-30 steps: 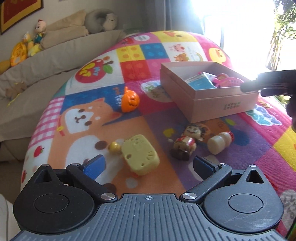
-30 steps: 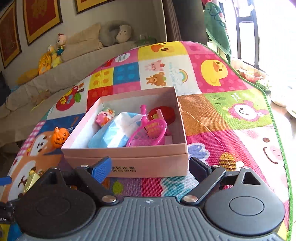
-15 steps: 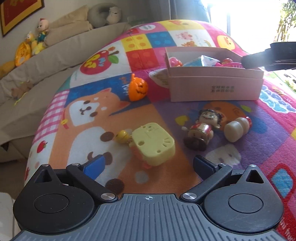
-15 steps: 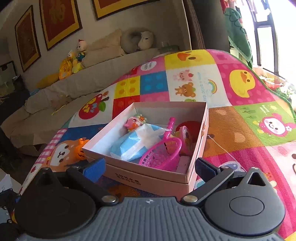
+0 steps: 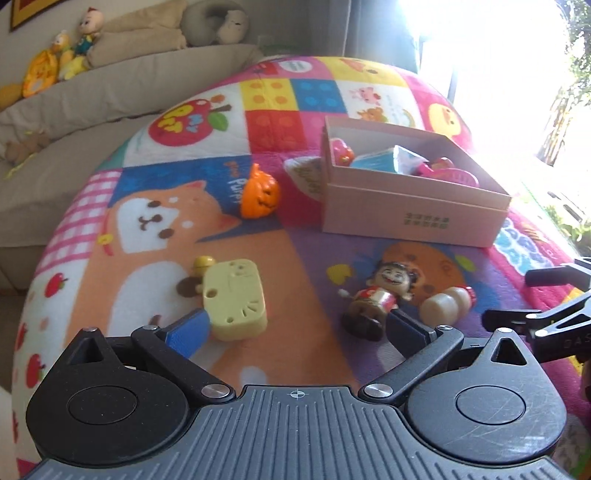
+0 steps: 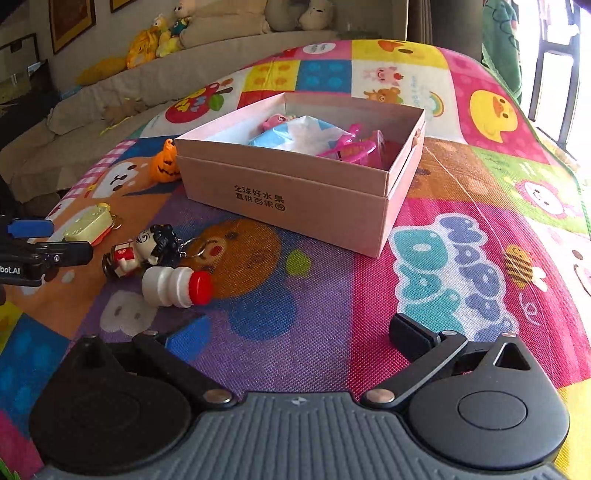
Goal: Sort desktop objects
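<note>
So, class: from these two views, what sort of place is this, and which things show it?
Probably a home living room: a beige sofa with plush toys, framed pictures on the wall, and a colourful children's play mat.

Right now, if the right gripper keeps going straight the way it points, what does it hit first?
Most likely the bare play mat: nothing lies between the open right gripper's fingers. The little white bottle sits left of that line, the pink box farther on; depth is uncertain.
</note>
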A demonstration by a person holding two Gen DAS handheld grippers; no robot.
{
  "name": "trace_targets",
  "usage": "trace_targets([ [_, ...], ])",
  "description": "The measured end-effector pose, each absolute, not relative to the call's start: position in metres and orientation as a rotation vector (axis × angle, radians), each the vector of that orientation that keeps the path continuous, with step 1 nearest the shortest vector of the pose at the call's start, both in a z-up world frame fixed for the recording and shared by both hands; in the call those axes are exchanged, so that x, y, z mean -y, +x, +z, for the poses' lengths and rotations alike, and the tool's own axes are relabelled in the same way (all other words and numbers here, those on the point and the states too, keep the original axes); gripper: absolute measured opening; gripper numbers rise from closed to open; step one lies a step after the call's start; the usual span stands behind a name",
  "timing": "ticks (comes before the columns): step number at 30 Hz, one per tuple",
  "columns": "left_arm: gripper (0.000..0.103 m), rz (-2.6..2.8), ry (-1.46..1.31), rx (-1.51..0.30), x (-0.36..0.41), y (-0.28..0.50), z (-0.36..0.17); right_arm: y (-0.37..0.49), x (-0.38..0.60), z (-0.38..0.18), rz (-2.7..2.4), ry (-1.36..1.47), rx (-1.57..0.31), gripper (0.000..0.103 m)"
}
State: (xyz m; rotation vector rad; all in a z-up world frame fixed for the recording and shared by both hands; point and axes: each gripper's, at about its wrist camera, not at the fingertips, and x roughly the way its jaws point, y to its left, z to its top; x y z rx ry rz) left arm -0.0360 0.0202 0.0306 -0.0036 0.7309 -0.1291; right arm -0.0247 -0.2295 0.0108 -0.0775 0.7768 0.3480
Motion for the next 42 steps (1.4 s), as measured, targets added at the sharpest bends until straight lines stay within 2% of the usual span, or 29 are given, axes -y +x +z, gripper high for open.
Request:
trace_targets([
  [9,0.103,-0.149,0.142,-0.729,0.027,-0.021,0.016,-0.023,0.224,0.008,0.338,-0.113,-0.786,0.103],
  [20,0.103,0.020,0.185,-0.703,-0.009,-0.008,0.015,-0.024,0.221,0.007,0.324,-0.127,-0.774,0.103],
  [29,0.103,0.102,0.107,-0.710,-0.048,-0.020,0.022,-0.025,0.221,0.007,0.322,-0.127,-0.773,0.103],
  [33,0.103,0.008,-0.009,-0.689,-0.057,-0.037,0.032,-0.025,0.222,0.007,0.320,-0.125,-0.771,0.103],
  [42,0.103,-0.172,-0.154,-0.714,-0.020,-0.012,0.030,-0.024,0.223,0.007,0.319,-0.120,-0.767,0.103],
])
